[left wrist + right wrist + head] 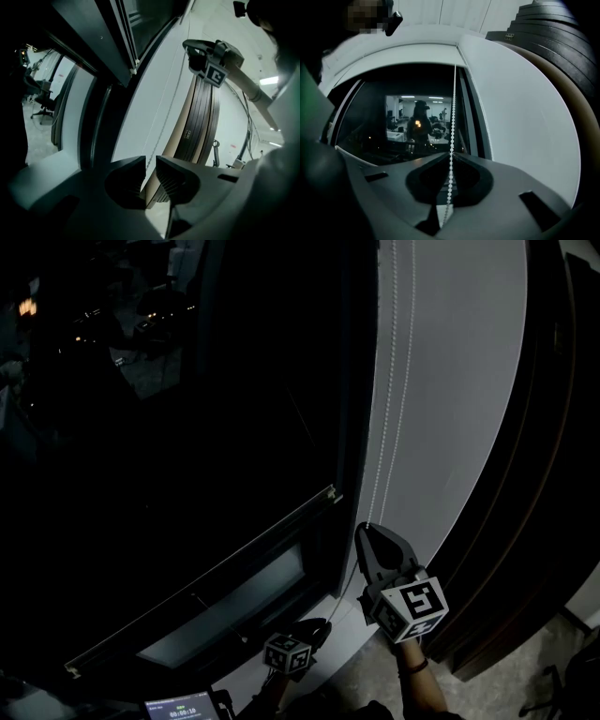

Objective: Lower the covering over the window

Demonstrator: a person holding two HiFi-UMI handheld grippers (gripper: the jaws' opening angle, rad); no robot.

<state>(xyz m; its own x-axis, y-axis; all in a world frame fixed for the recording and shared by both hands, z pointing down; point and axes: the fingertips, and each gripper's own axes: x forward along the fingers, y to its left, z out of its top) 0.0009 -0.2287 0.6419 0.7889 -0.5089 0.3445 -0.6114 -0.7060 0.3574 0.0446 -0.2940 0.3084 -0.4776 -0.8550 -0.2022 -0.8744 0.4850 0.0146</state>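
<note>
Night at the dark window (187, 427): the right hand-held gripper (367, 527) is clenched on the bead chain (383, 427) that hangs down the white wall (469, 381) beside the frame. The blind's bottom rail (202, 589) lies low across the pane, with a paler strip of glass beneath it. Lower down, the left hand-held gripper (319, 626) is released, jaws slightly apart, pressing on nothing.
</note>
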